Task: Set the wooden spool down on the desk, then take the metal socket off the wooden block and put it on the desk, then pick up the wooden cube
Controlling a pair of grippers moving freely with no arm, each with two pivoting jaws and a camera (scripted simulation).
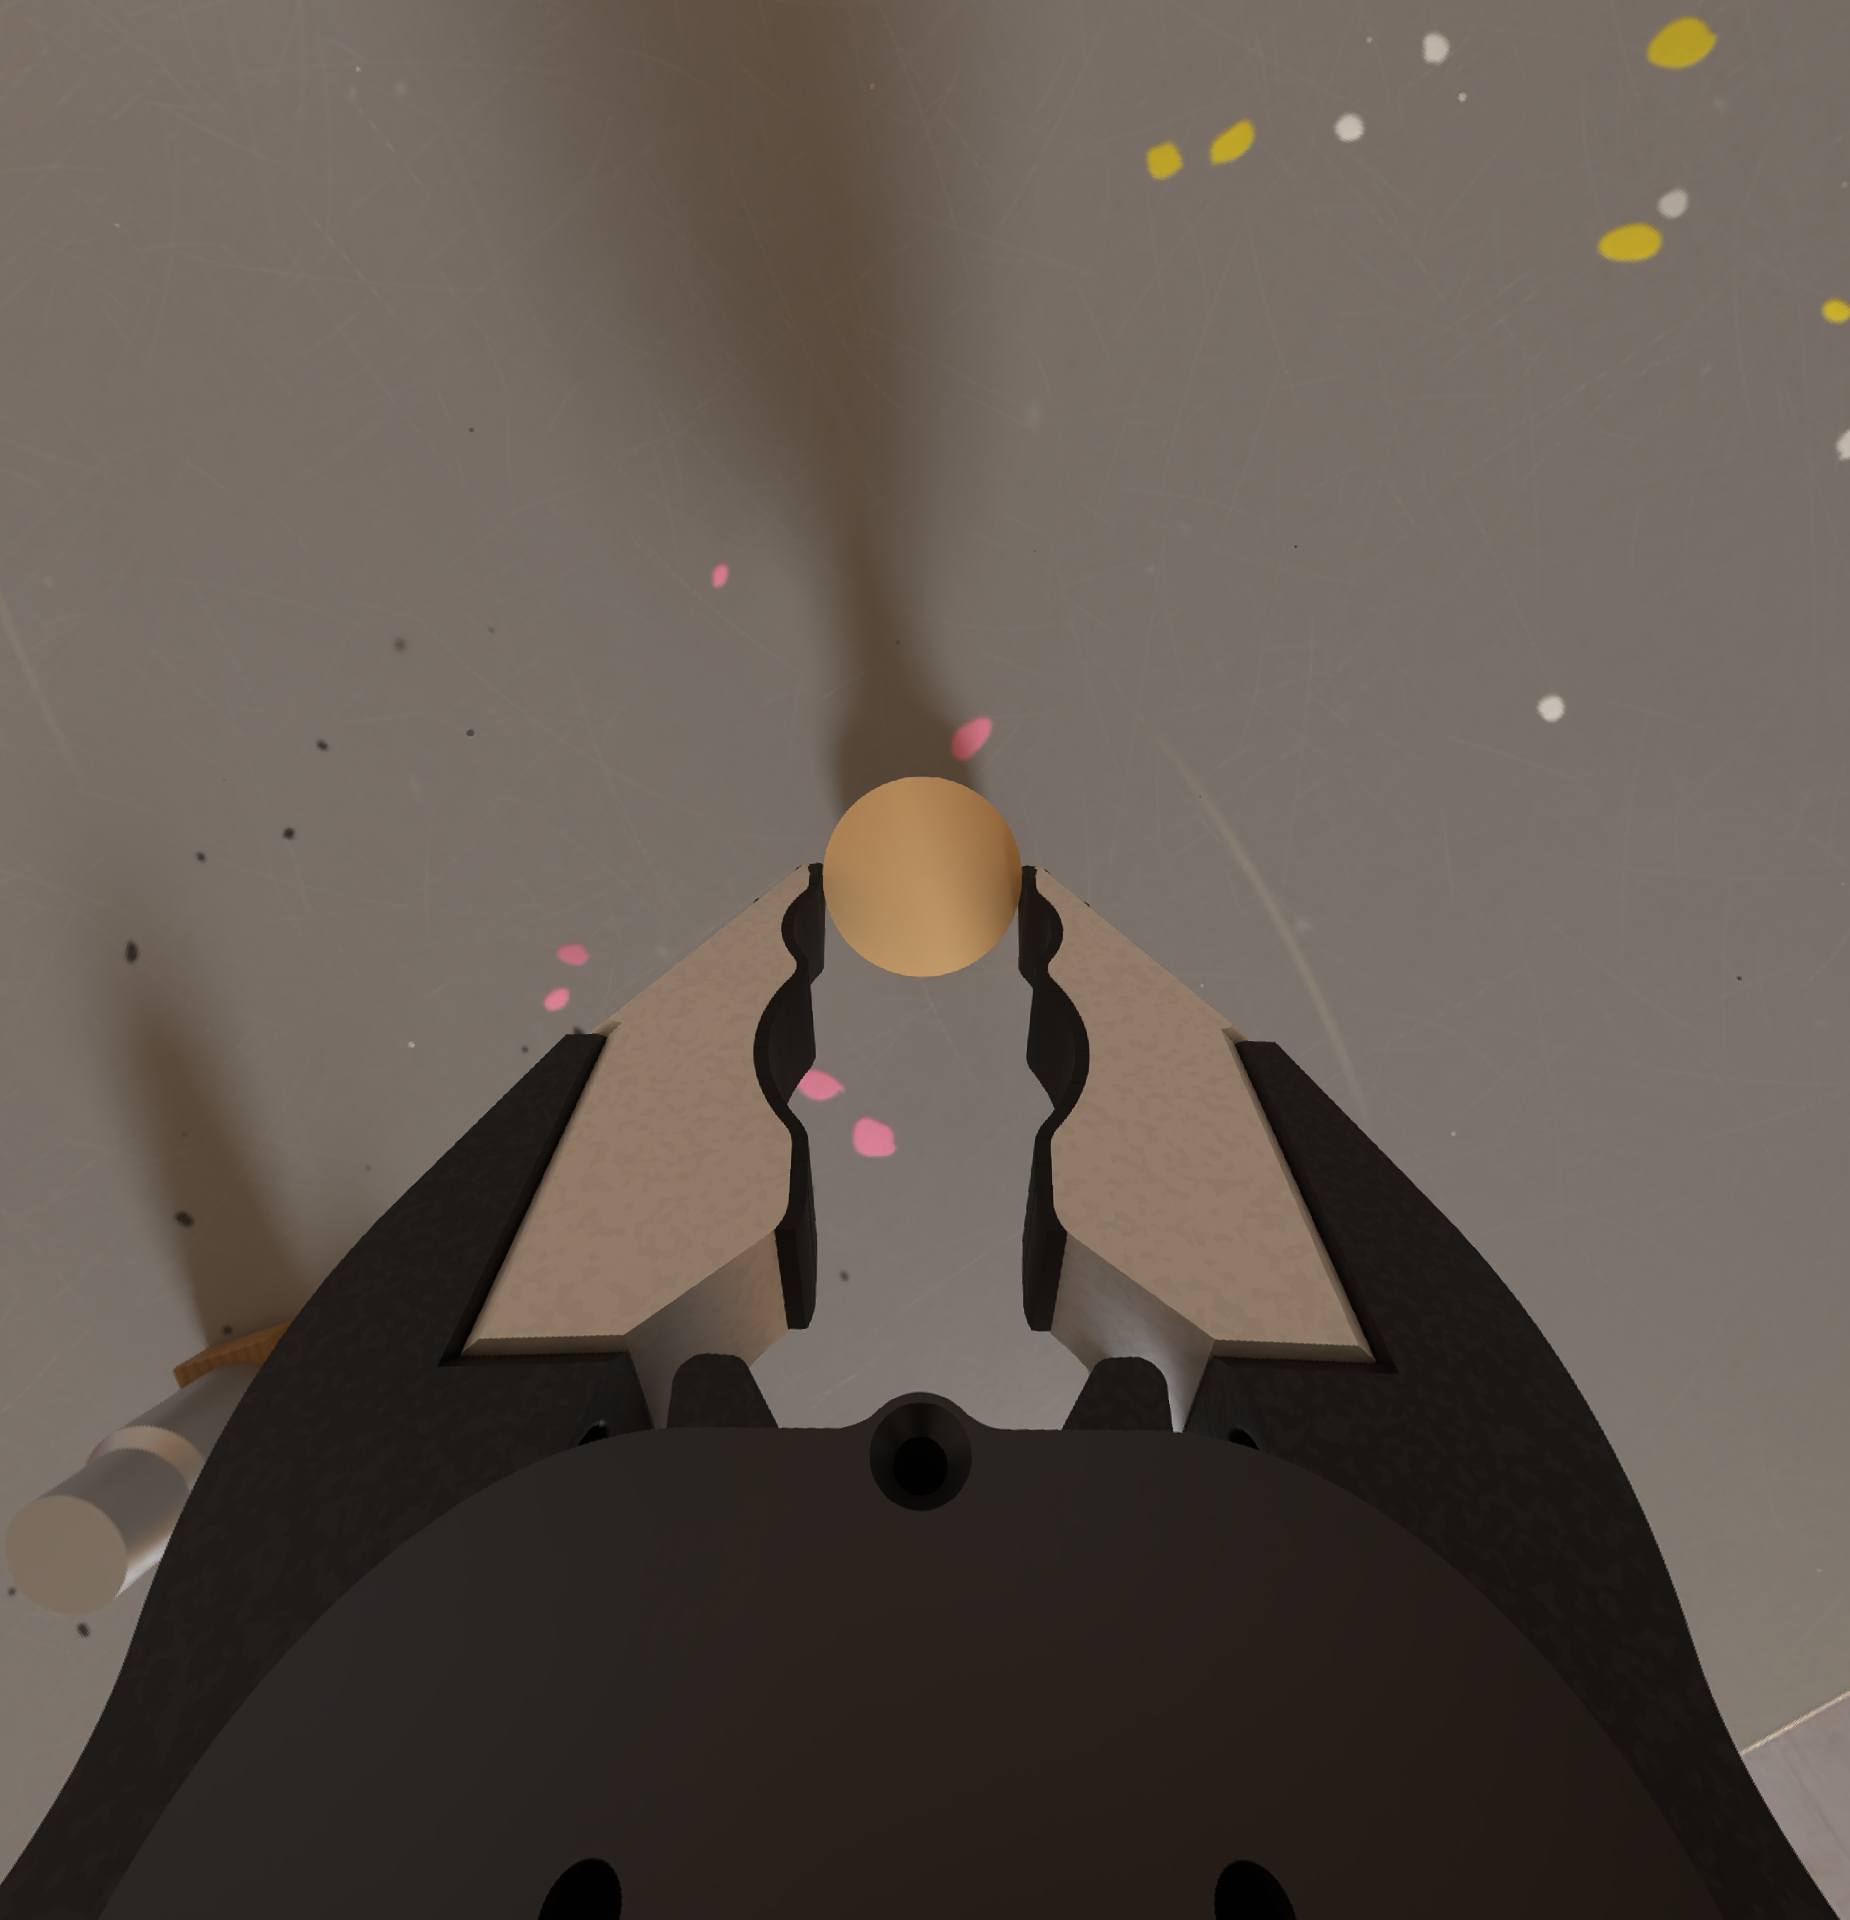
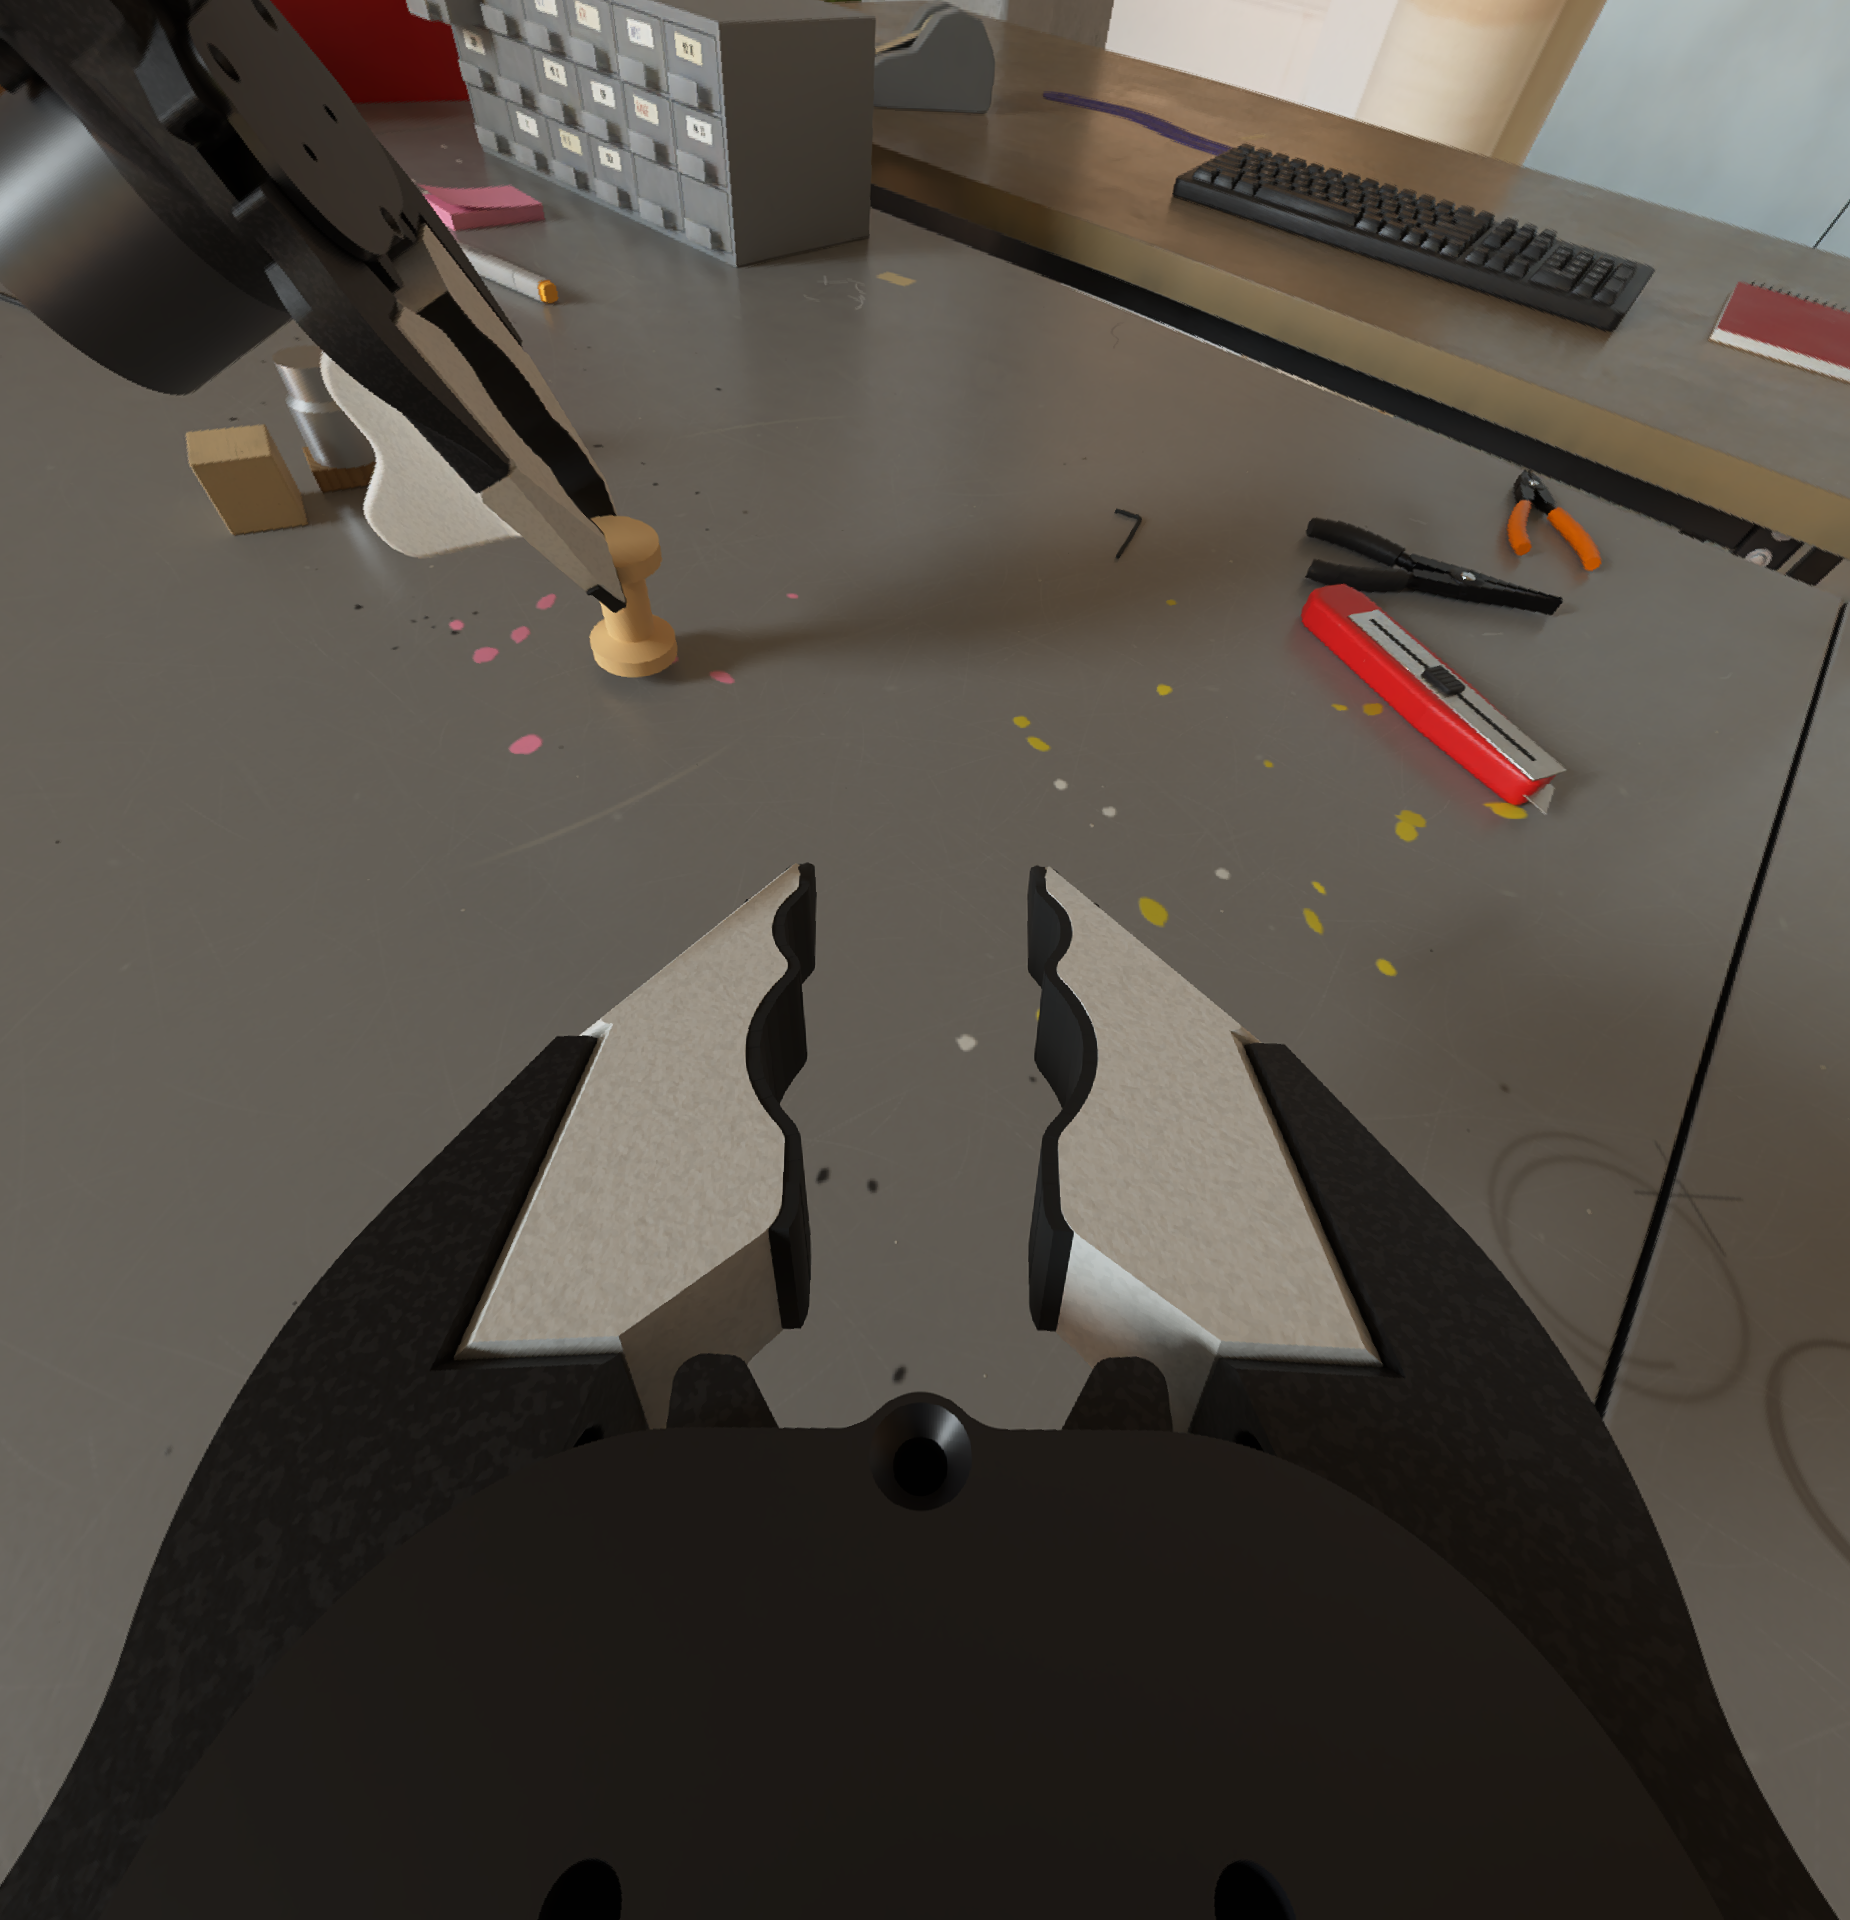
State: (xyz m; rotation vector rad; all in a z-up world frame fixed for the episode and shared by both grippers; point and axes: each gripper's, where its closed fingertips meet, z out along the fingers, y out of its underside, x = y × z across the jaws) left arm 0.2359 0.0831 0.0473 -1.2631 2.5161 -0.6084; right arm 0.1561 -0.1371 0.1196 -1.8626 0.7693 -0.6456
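Note:
The wooden spool (image 1: 921, 876) stands upright on the grey desk (image 1: 1316, 623); from above I see its round top. My left gripper (image 1: 921, 883) points straight down, its fingertips pressed against the spool's two sides. The right wrist view shows the spool (image 2: 635, 613) with its base on the desk and the left gripper (image 2: 611, 582) around it. The metal socket (image 2: 313, 405) stands on the wooden block (image 2: 341, 478), with the wooden cube (image 2: 246, 478) beside it, both behind the spool. The socket also shows in the left wrist view (image 1: 100, 1507). My right gripper (image 2: 921, 883) is open and empty above the desk.
On the right lie a red utility knife (image 2: 1430, 691), black pliers (image 2: 1430, 571), orange-handled pliers (image 2: 1549, 520) and a hex key (image 2: 1127, 532). A grey drawer cabinet (image 2: 672, 114), pink notes (image 2: 485, 205) and a marker (image 2: 516, 275) sit at the back. A keyboard (image 2: 1409, 229) is on the raised shelf.

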